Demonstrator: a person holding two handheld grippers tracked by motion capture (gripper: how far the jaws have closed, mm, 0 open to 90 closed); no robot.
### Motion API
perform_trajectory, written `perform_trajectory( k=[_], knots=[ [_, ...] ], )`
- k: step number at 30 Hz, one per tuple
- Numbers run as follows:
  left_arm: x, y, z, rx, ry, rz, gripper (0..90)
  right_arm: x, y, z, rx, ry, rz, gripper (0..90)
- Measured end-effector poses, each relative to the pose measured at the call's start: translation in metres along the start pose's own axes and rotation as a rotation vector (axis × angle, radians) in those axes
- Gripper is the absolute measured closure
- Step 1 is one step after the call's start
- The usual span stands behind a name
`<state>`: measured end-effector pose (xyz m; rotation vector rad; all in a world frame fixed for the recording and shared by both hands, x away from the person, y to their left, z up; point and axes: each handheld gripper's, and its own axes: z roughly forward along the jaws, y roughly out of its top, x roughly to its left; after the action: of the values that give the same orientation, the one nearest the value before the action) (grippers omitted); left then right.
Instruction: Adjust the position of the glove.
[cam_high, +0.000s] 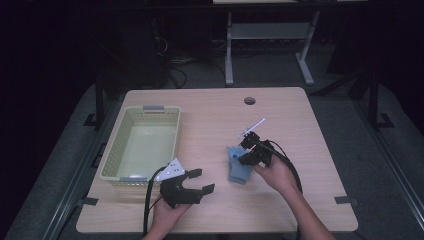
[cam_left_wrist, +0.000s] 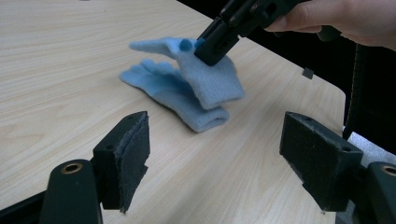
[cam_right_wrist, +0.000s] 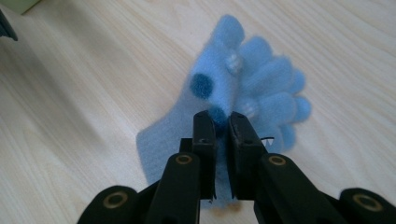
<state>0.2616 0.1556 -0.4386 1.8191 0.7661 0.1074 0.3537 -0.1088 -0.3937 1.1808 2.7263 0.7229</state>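
Note:
Two light-blue knit gloves lie near the middle of the wooden table (cam_high: 215, 115), one partly over the other. My right gripper (cam_right_wrist: 222, 122) is shut on the upper glove (cam_right_wrist: 187, 121), pinching it near a dark-blue dot, with its cuff end lifted off the lower glove (cam_right_wrist: 275, 93). From the left gripper view, the right gripper (cam_left_wrist: 212, 51) holds that upper glove (cam_left_wrist: 210, 81) tilted above the lower glove (cam_left_wrist: 159, 86). My left gripper (cam_left_wrist: 217, 140) stands open, with nothing between its jaws, a short way off and aimed at the gloves. In the high view the left gripper (cam_high: 202, 180) is near the front edge, left of the gloves (cam_high: 239, 170).
A pale yellow-green plastic basket (cam_high: 114, 142) stands on the table's left side, just behind the left gripper. A round cable hole (cam_high: 249, 100) sits near the far edge. Beyond the table, a white-legged desk frame (cam_high: 270, 30) stands on the dark floor.

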Motion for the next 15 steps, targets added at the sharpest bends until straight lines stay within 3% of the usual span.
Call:
perform_trajectory(
  k=[15],
  knots=[
    [0.000, 0.000, 0.000, -0.001, 0.001, 0.003, 24.0, -0.005, -0.003, 0.024, 0.041, -0.009, 0.014, 78.9]
  ],
)
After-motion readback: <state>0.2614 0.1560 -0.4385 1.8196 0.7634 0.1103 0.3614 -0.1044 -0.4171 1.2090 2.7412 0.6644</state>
